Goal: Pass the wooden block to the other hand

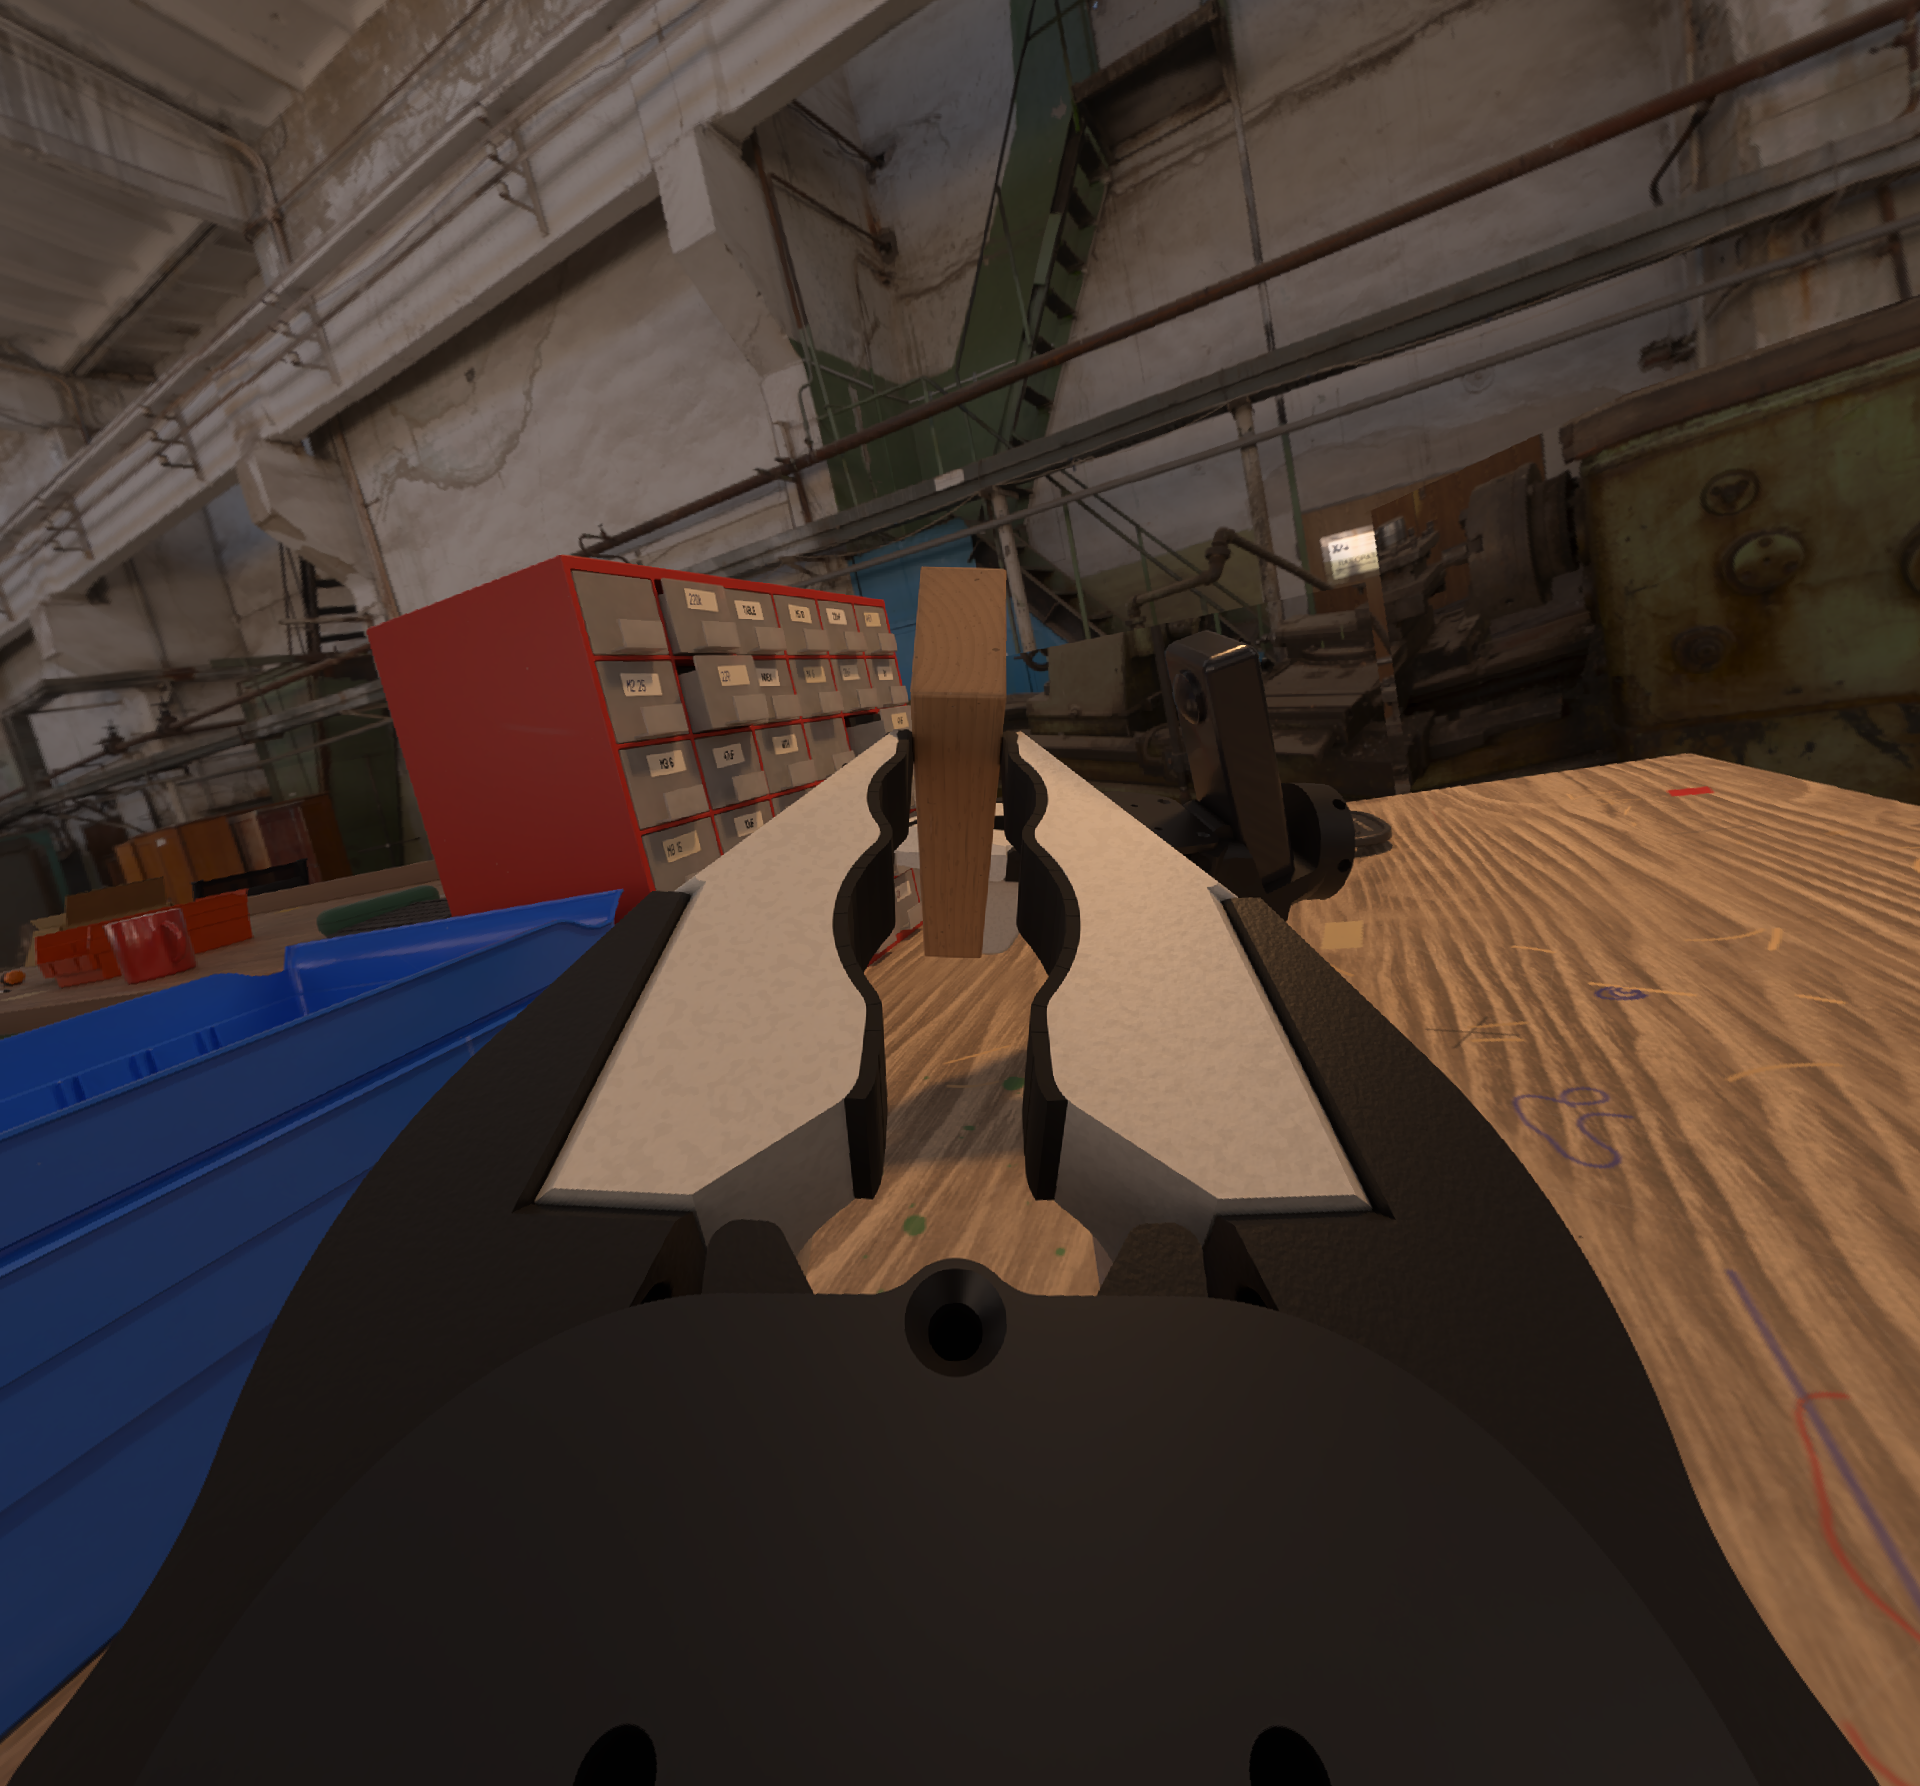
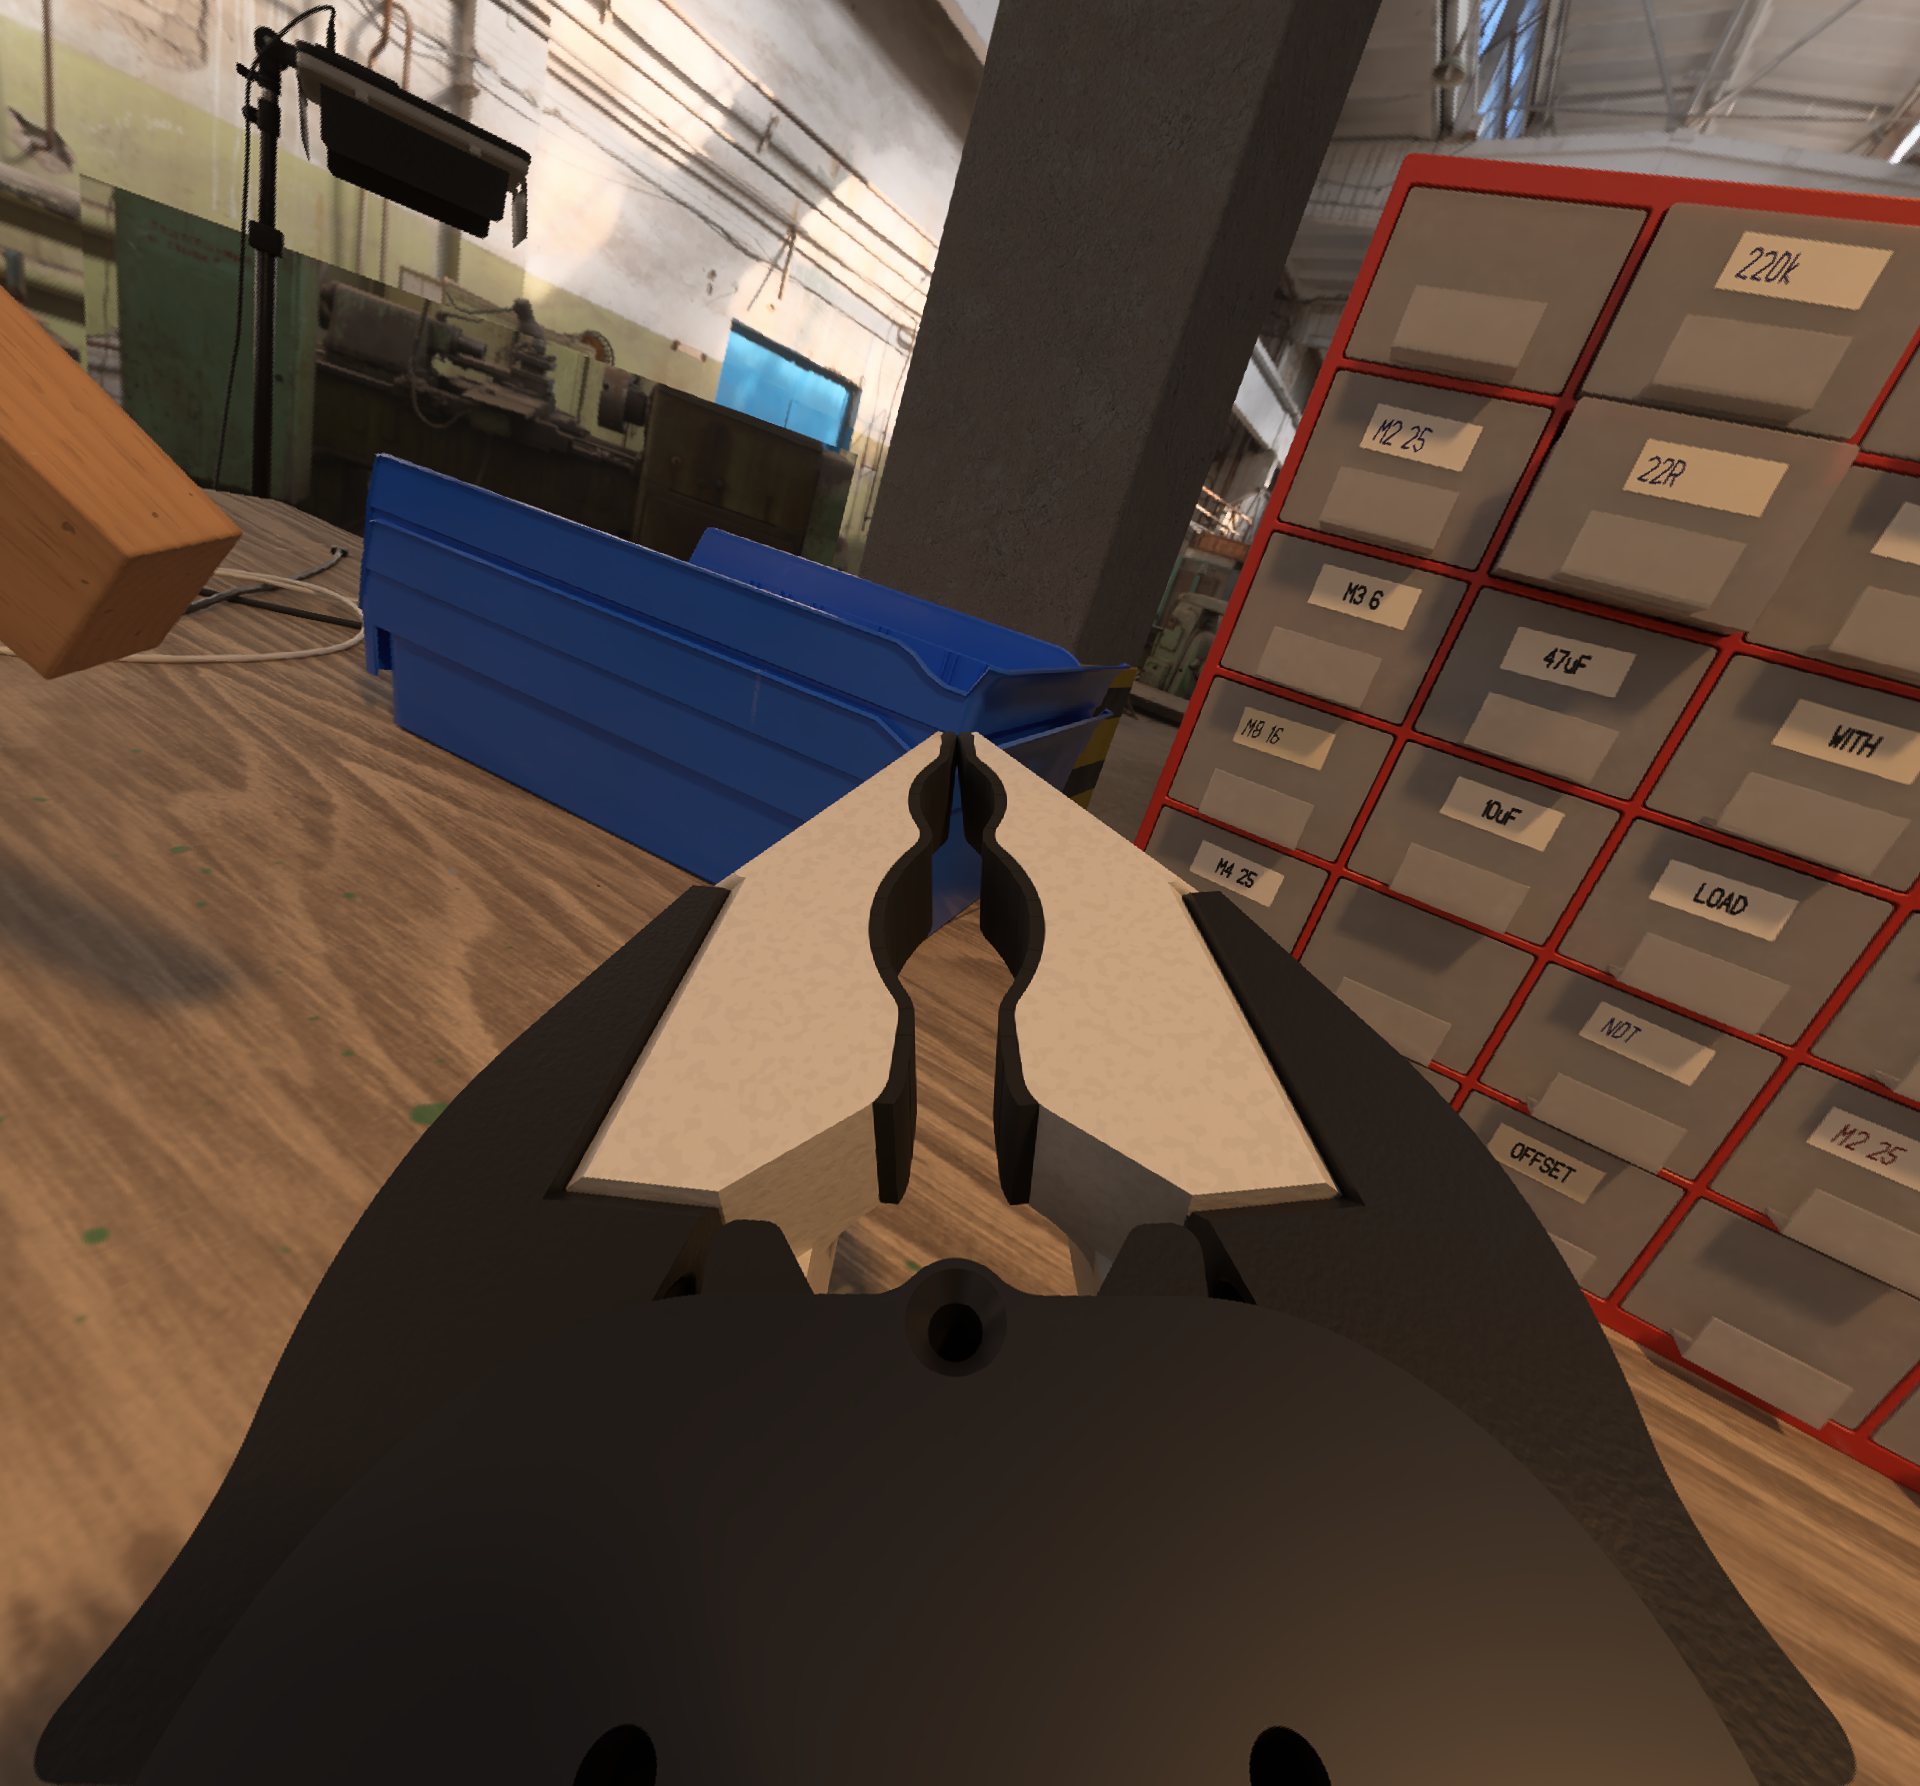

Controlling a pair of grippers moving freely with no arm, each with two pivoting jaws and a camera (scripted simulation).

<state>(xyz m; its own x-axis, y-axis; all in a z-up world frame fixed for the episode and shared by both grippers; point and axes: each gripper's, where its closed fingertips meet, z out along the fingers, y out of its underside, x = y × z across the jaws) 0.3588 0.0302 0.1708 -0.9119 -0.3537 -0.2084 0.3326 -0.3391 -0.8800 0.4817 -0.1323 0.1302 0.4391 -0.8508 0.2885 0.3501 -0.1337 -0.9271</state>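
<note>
My left gripper is shut on the wooden block, a long light-brown bar held upright between the fingertips, above the wooden table. The right gripper's black body shows beyond and to the right of the block in the left wrist view, low over the table. In the right wrist view my right gripper is shut and empty, fingertips touching, pointing toward the blue bin. One end of the block shows at the far left edge of that view, apart from the right gripper.
A red drawer cabinet with grey drawers stands at the back; it also shows close on the right in the right wrist view. Blue bins lie left. A dark pillar, a lamp stand and white cables are behind.
</note>
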